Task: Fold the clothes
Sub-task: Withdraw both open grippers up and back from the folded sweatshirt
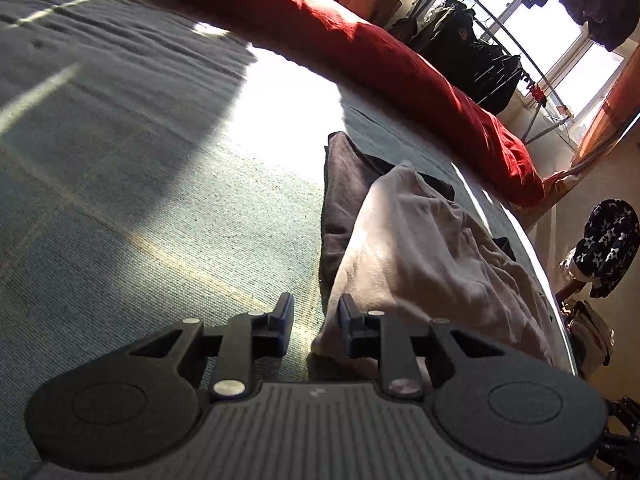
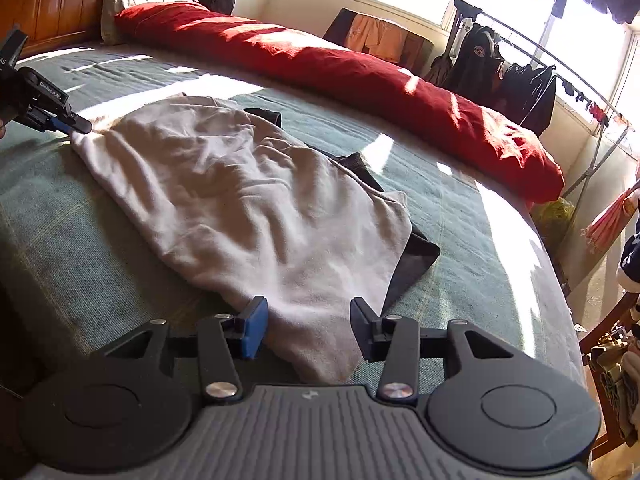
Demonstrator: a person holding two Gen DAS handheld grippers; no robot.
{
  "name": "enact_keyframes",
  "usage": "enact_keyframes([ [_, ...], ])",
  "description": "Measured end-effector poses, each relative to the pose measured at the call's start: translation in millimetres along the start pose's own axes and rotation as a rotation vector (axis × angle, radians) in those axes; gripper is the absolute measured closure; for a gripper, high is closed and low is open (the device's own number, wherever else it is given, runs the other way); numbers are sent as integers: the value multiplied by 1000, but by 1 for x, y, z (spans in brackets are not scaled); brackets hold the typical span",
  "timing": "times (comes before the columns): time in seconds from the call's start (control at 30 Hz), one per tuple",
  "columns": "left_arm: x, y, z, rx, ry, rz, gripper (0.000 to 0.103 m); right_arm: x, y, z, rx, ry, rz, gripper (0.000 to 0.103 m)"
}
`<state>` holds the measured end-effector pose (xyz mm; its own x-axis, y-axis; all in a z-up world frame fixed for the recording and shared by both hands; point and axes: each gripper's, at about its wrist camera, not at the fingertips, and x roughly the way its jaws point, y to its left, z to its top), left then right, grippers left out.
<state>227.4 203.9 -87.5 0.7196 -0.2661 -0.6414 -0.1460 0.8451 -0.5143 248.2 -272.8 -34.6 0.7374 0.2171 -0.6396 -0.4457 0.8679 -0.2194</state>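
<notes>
The pale shirt (image 2: 256, 204) lies crumpled mid-frame on the bed (image 2: 72, 232) w/ a dark cloth (image 2: 416, 256) under it, both left tongs (image 1: 314, 320) & right tongs (image 2: 308, 316) released, so they might pinch both layers together.

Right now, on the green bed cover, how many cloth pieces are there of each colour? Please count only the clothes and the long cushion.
Beige garment: 1
Dark garment, lying under the beige one: 1
Red long cushion: 1
Total: 3
</notes>
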Motion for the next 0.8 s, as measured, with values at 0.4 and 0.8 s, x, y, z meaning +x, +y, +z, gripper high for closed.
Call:
enact_keyframes([
  [0.4,-15,-83,9,291,-41,-100,33,75,-134,-2,662,32,217,33],
  [0.8,41,-137,-21,442,-21,-139,25,149,-183,-2,786,46,340,69],
])
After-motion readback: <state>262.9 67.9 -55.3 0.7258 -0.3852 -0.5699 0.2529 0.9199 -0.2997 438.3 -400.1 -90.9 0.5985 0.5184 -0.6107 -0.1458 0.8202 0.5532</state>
